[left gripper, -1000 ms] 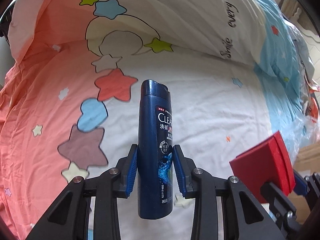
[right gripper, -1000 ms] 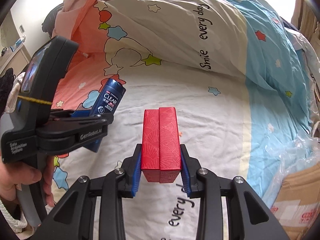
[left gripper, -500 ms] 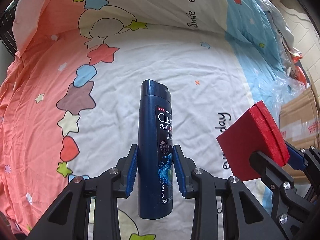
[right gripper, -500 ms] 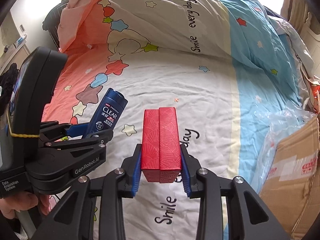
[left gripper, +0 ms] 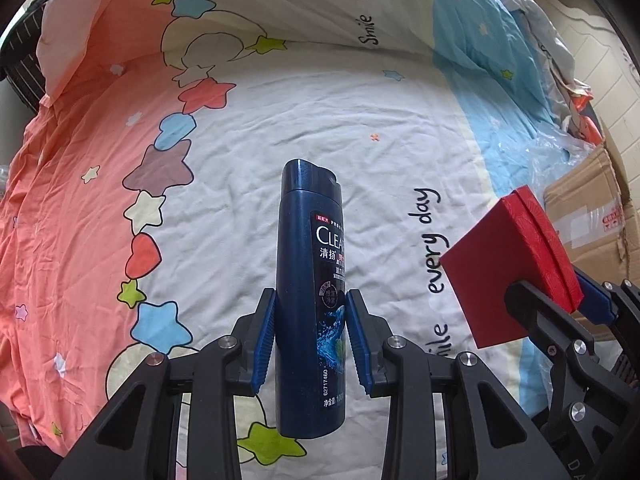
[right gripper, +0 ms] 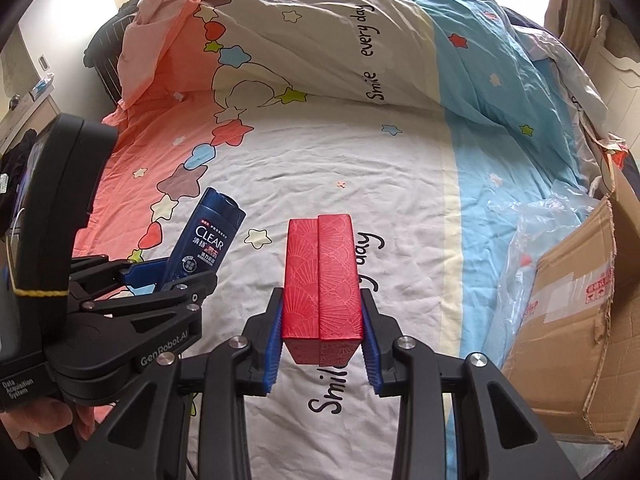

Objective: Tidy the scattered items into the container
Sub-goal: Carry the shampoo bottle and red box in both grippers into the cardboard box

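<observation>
My left gripper (left gripper: 310,336) is shut on a dark blue Clear shampoo bottle (left gripper: 310,280), held upright above the bed; the bottle also shows in the right wrist view (right gripper: 208,240). My right gripper (right gripper: 322,332) is shut on a red patterned box (right gripper: 320,276), also held above the bed; the box shows at the right of the left wrist view (left gripper: 508,264). A brown cardboard box (right gripper: 576,312) stands beside the bed at the right, partly out of frame; its inside is hidden.
The bed has a star-print sheet (right gripper: 340,160) in pink, white and blue, with a folded quilt (right gripper: 320,40) at the far end. Clear plastic wrap (right gripper: 532,240) lies between the bed and the cardboard box. A cabinet (right gripper: 24,104) stands at far left.
Both grippers have pulled back toward the foot of the bed with their loads still held. More of the sheet and the cardboard box at the right has come into view.
</observation>
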